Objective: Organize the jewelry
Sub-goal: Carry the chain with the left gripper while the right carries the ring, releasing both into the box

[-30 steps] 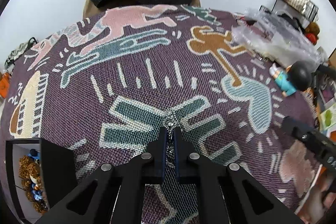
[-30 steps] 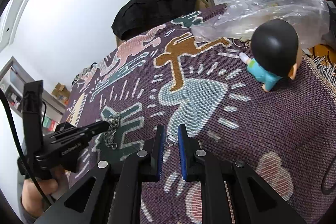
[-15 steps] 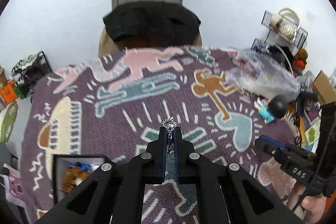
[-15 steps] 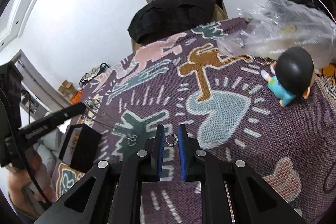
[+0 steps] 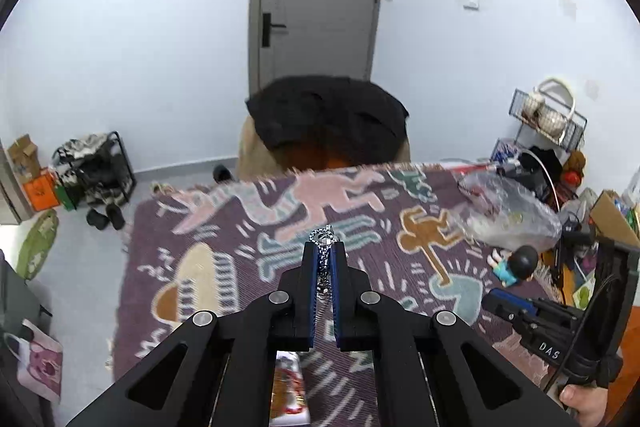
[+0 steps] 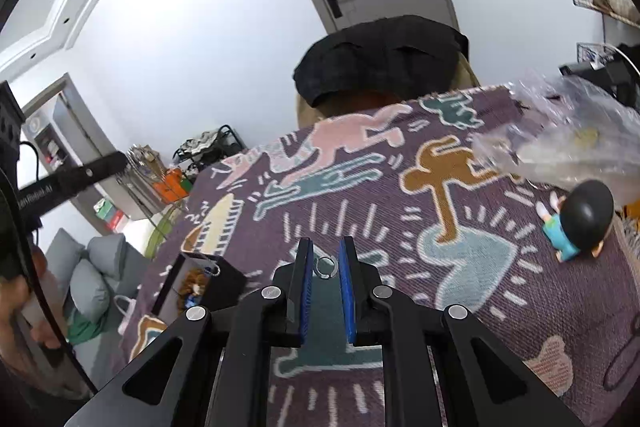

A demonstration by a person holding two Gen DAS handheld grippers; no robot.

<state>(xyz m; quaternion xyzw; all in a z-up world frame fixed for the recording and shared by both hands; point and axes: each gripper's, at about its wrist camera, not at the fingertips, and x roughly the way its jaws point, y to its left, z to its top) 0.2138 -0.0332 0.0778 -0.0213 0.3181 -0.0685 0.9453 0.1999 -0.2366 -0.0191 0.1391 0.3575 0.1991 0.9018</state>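
Observation:
My left gripper (image 5: 324,255) is shut on a silver chain necklace (image 5: 323,241) and holds it high above the patterned cloth (image 5: 248,227). In the right wrist view the left gripper (image 6: 116,161) is at the far left with the chain (image 6: 140,163) hanging below it in long thin loops. My right gripper (image 6: 325,259) is shut on a small silver ring (image 6: 325,266), held between its blue pads above the cloth. A black jewelry box (image 6: 200,279) with brown beaded items inside stands open at the table's left part.
A small figurine (image 6: 580,223) with a black head lies at the right. A crumpled clear plastic bag (image 6: 568,139) lies behind it. A chair draped in black cloth (image 5: 328,115) stands at the far edge. A wire rack (image 5: 548,119) and clutter stand at the right.
My left gripper has risen far above the table with the chain, which now hangs free. My right gripper has also lifted, still holding the ring.

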